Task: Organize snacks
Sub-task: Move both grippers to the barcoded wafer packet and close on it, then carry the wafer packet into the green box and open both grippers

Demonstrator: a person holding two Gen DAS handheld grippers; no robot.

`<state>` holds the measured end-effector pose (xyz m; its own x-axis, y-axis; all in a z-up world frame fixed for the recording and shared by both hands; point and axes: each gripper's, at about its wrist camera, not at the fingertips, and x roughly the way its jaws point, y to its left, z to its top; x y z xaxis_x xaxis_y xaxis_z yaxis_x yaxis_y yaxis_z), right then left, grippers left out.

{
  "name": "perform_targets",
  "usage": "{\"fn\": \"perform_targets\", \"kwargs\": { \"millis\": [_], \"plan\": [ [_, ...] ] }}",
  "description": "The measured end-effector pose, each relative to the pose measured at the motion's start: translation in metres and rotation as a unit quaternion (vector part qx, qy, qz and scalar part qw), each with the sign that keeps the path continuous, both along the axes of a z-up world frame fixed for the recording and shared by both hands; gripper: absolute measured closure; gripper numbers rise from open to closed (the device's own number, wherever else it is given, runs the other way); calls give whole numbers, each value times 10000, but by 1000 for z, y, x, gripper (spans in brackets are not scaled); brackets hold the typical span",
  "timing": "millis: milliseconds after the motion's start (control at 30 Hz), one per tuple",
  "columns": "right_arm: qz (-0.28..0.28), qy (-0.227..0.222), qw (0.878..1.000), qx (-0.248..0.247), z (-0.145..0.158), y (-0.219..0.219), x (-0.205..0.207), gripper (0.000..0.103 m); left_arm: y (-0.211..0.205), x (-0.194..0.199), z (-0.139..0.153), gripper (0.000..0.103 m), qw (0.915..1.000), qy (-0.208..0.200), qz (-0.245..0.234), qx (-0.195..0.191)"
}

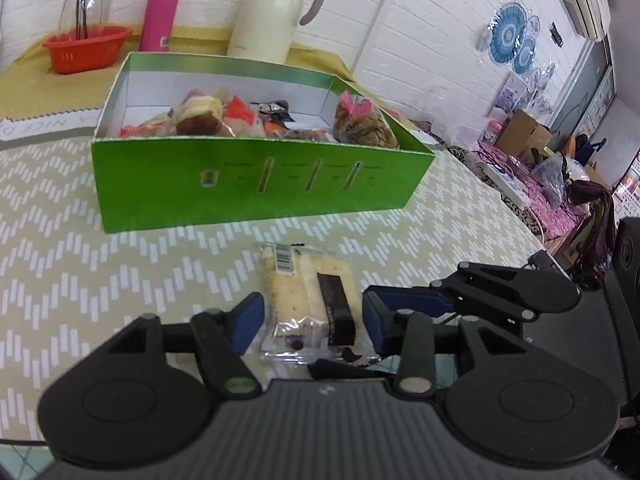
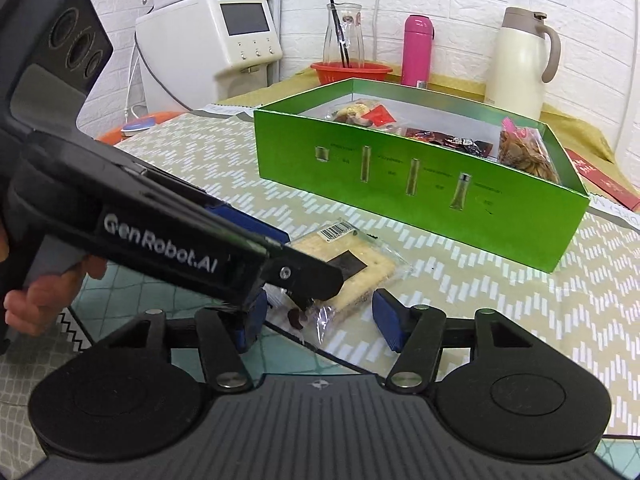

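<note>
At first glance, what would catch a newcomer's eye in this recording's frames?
The bright green cardboard box dominates the middle of the table, already holding several wrapped snacks. In front of it, near the table edge, lies a clear-wrapped cracker packet, with the left tongs open on either side of it and the right tongs open close by. Behind the box stand a hot pink bottle and a cream thermos jug.

A clear-wrapped cracker packet [image 1: 308, 300] with a dark filling bar and a barcode label lies flat on my tabletop, just before the open green box [image 1: 256, 184], which already holds assorted wrapped snacks [image 1: 224, 118] inside.
</note>
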<state>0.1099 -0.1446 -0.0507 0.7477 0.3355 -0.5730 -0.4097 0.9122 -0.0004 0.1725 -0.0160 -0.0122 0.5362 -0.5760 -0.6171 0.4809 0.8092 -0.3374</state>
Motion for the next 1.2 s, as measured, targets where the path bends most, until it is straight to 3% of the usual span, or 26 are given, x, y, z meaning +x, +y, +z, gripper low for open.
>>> {"fn": "perform_targets", "kwargs": {
  "millis": [200,267,300,367,433,567,733,867,1000,1200],
  "plan": [
    [7,-71,10000,3,-1,5,3,0,-5,-1,-2,57,9999,-68,54,86],
    [-11,-93,10000,-7,-1,5,4,14,-10,-4,-2,61,9995,-164,40,256],
    [-43,-121,9999,17,-1,5,4,30,-15,-7,-1,61,9986,-270,31,452],
    [-139,-152,9998,-18,-1,6,1,35,-19,-11,2,63,9982,-251,141,533],
    [-222,-203,9995,-71,0,7,-4,47,-18,-16,4,67,9980,-281,184,529],
    [-298,-320,9989,177,9,-3,-18,49,-15,-30,18,71,9981,-475,174,350],
    [-368,-1098,9933,44,39,-6,-30,49,-20,-37,56,71,9929,-1168,167,164],
    [-507,-1400,9886,241,56,-16,-13,49,-24,-18,74,71,9902,-1376,253,-27],
    [-673,-1449,9859,505,57,-28,16,49,-31,15,75,72,9900,-1366,320,-117],
    [-803,-1196,9865,777,51,-39,57,51,-35,63,66,72,9939,-971,461,-232]
  ]
}}
